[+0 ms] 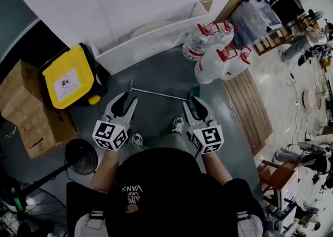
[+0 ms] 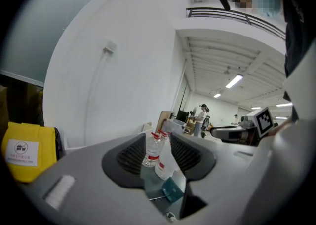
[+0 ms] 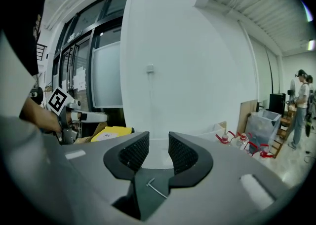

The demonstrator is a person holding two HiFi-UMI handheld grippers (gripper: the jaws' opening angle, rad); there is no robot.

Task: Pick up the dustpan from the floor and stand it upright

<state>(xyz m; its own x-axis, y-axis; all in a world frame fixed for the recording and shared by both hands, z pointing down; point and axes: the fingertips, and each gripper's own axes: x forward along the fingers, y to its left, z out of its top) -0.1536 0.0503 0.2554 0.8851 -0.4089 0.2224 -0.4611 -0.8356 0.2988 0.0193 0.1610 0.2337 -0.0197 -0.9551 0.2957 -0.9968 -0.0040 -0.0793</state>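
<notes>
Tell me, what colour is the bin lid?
The bin lid is yellow; the head view shows it best.

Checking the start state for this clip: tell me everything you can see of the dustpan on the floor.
The dustpan has a small teal pan, plastic by the look, and a long thin metal-looking handle with a short bent end. It lies flat on the dark grey floor, not yet stood upright, its pan end toward the water bottles. In the head view the right gripper partly hides the pan. Nothing but the floor appears to touch it.
</notes>
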